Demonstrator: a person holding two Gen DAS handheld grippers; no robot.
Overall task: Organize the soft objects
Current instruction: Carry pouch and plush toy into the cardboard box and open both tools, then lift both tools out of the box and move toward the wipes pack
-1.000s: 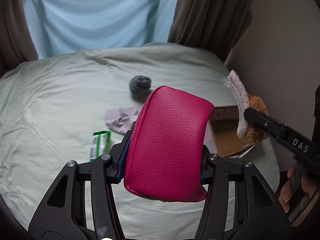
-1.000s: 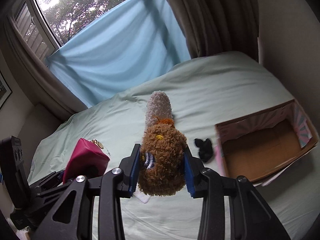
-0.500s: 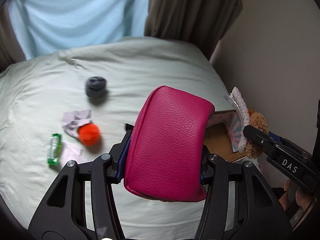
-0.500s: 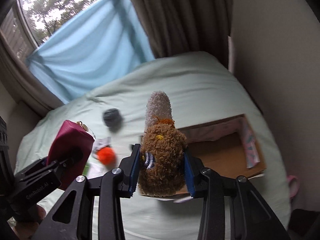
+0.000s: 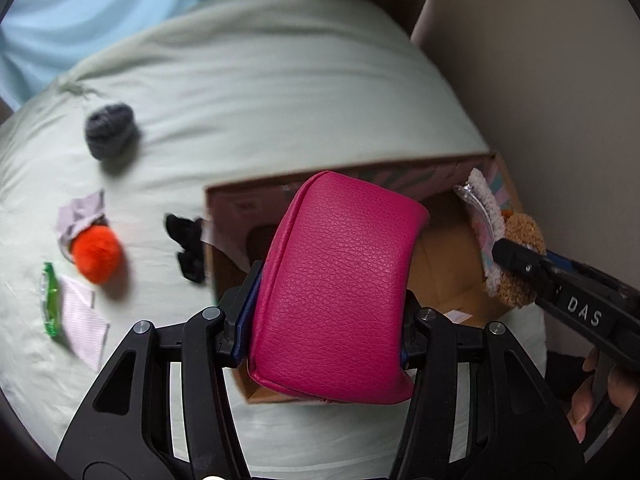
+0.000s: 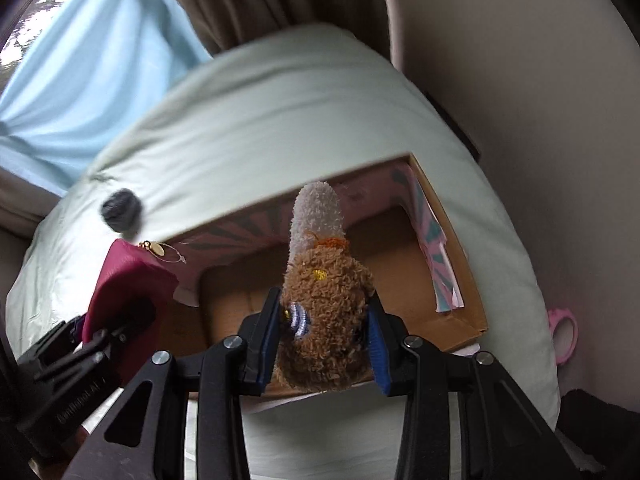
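My left gripper point(image 5: 326, 312) is shut on a magenta leather pouch point(image 5: 336, 288) and holds it above the near left part of an open cardboard box point(image 5: 232, 196). My right gripper point(image 6: 322, 332) is shut on a brown and white plush toy point(image 6: 322, 304) and holds it over the box point(image 6: 452, 240). The pouch also shows in the right wrist view point(image 6: 124, 284), and the plush toy in the left wrist view point(image 5: 516, 256). The box inside looks bare brown card.
On the pale green bed point(image 5: 260, 92) left of the box lie a grey ball of yarn point(image 5: 110, 130), an orange pompom point(image 5: 96, 254), a lilac cloth point(image 5: 78, 216), a black fabric piece point(image 5: 186, 244) and a green packet point(image 5: 50, 304). A wall point(image 6: 540, 80) stands right of the box.
Both grippers have moved right and forward with their loads, from over the open bed to above the box. The box now fills the middle of both views.
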